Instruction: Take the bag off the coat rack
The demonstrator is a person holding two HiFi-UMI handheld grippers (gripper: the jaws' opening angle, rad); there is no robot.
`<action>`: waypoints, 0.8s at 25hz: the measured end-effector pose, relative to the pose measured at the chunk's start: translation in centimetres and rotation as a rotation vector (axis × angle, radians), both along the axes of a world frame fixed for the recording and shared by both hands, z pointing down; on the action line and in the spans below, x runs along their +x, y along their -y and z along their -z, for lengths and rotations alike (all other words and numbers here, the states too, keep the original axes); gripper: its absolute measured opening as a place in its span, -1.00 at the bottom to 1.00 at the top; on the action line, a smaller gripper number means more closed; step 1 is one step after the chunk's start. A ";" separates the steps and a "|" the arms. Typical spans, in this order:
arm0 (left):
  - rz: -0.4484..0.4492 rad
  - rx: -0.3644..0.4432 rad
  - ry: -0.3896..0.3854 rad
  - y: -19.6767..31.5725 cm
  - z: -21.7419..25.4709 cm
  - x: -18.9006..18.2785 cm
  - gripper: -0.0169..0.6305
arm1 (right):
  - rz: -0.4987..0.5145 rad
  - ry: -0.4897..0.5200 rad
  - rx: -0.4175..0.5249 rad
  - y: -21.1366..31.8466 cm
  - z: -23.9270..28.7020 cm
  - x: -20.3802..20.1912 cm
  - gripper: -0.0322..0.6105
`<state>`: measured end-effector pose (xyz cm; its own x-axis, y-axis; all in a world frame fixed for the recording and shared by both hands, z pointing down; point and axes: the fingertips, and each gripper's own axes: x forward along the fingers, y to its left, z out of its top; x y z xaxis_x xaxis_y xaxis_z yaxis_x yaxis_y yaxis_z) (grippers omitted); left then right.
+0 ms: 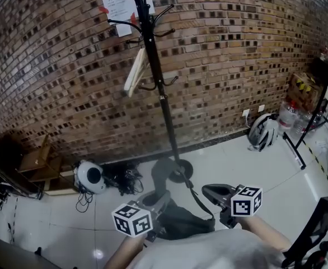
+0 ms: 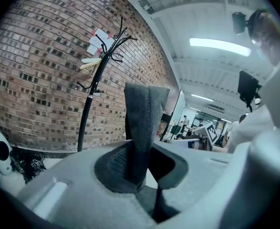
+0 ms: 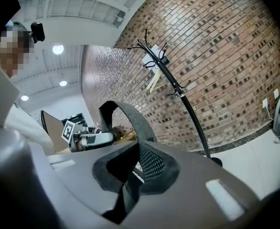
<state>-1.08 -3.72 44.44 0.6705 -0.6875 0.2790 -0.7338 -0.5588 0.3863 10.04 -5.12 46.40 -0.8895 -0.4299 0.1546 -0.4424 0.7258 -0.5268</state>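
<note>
A red-brown brick wall [image 1: 237, 66] backs a tall black metal coat rack [image 1: 159, 88]. The dark grey fabric bag [image 1: 181, 222] is clear of the rack's hooks, low before the person over the white floor [image 1: 237, 161], between both grippers. Its contents are hidden. The left gripper [image 2: 139, 180] has its fingers clamped on the bag's wide grey strap [image 2: 145, 123]. The right gripper [image 3: 129, 178] has its fingers nearly together, pinching a thin black strap [image 1: 201, 202].

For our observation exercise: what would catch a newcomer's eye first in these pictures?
A black coat rack stands against the brick wall, top centre in the head view. Below it, the left gripper and right gripper both clamp the grey handle of a dark bag, off the rack.
</note>
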 end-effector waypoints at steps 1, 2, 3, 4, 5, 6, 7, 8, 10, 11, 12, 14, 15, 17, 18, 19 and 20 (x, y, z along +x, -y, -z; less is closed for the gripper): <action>-0.010 -0.003 -0.004 -1.3 -0.2 -0.2 -0.80 | 0.003 -0.002 0.005 -1.0 0.1 -0.5 -0.90; -0.018 -0.005 -0.009 -2.6 -0.3 -0.5 -0.80 | 0.007 -0.003 0.012 -2.0 0.3 -1.2 -0.90; -0.022 -0.006 -0.015 -3.8 -0.4 -1.0 -0.80 | 0.010 -0.002 0.020 -3.0 0.6 -2.0 -0.90; -0.019 -0.006 -0.021 -4.9 -0.5 -1.8 -0.80 | 0.010 0.000 0.026 -4.0 0.9 -2.9 -0.90; -0.013 -0.004 -0.028 -6.0 -0.5 -2.7 -0.80 | 0.008 0.001 0.031 -4.9 1.1 -3.8 -0.90; -0.005 -0.001 -0.032 -7.0 -0.5 -3.7 -0.80 | 0.003 0.001 0.035 -5.9 1.3 -4.8 -0.90; -0.001 0.006 -0.033 -7.9 -0.5 -4.6 -0.80 | -0.004 0.002 0.037 -6.9 1.3 -5.7 -0.90; -0.001 0.016 -0.031 -8.9 -0.4 -5.3 -0.80 | -0.012 0.002 0.040 -7.9 1.3 -6.5 -0.90; -0.003 0.034 -0.025 -10.5 -0.2 -6.6 -0.80 | -0.024 -0.001 0.047 -9.9 1.3 -7.9 -0.90; -0.003 0.041 -0.023 -11.3 0.0 -7.1 -0.80 | -0.026 -0.004 0.052 -10.8 1.3 -8.6 -0.90; -0.001 0.046 -0.021 -11.9 0.1 -7.6 -0.80 | -0.026 -0.007 0.057 -11.7 1.3 -9.2 -0.90; 0.009 0.054 -0.013 -13.1 0.2 -8.7 -0.80 | -0.022 -0.009 0.064 -13.1 1.4 -10.2 -0.90; 0.018 0.057 -0.008 -13.5 0.3 -9.2 -0.80 | -0.019 -0.007 0.067 -13.6 1.6 -10.6 -0.90; 0.042 0.056 -0.001 -14.1 0.3 -10.2 -0.80 | -0.010 -0.001 0.069 -14.3 1.9 -11.3 -0.90; 0.050 0.055 0.003 -14.4 0.3 -10.7 -0.80 | -0.005 0.001 0.068 -14.5 2.1 -11.7 -0.90; 0.056 0.053 0.006 -14.7 0.2 -11.1 -0.80 | 0.000 0.001 0.070 -14.7 2.2 -12.1 -0.90; 0.061 0.052 0.008 -14.9 0.1 -11.5 -0.80 | 0.006 -0.001 0.075 -14.9 2.3 -12.5 -0.90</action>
<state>-12.62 11.21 44.29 0.6250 -0.7406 0.2470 -0.7699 -0.5322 0.3522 -2.50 9.77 44.06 -0.8920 -0.4350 0.1232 -0.4385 0.7660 -0.4700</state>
